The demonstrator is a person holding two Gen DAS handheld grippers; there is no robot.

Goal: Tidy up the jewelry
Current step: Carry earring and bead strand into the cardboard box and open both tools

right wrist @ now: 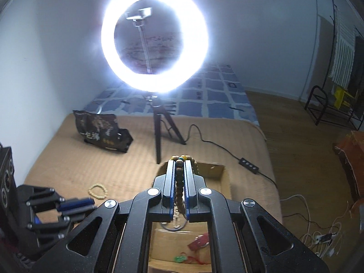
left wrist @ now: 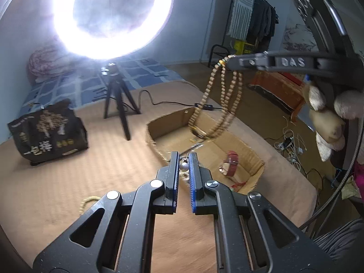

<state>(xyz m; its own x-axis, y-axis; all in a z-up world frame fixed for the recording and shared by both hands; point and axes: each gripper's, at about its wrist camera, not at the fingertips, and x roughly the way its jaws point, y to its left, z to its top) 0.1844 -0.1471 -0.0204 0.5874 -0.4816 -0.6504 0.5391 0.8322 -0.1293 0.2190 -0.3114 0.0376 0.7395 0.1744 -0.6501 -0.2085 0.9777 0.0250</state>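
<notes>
My right gripper (right wrist: 179,162) is shut on a long string of wooden beads (right wrist: 179,182). In the left wrist view it (left wrist: 229,62) holds the bead string (left wrist: 227,95) hanging in loops above an open cardboard box (left wrist: 157,145), the lowest loops reaching into it. A red-strapped watch (left wrist: 232,161) lies inside the box. My left gripper (left wrist: 183,159) hovers over the box's near rim, its jaws closed on a silver bead piece (left wrist: 184,166). A small cream bead bracelet (right wrist: 97,191) lies on the tan bedspread left of the box.
A lit ring lamp (right wrist: 154,43) on a black tripod (right wrist: 159,127) stands behind the box, its cable (right wrist: 227,150) running right. A black printed bag (left wrist: 47,132) sits at the far left. The bed edge (left wrist: 293,170) drops off to the right, with cables on the floor.
</notes>
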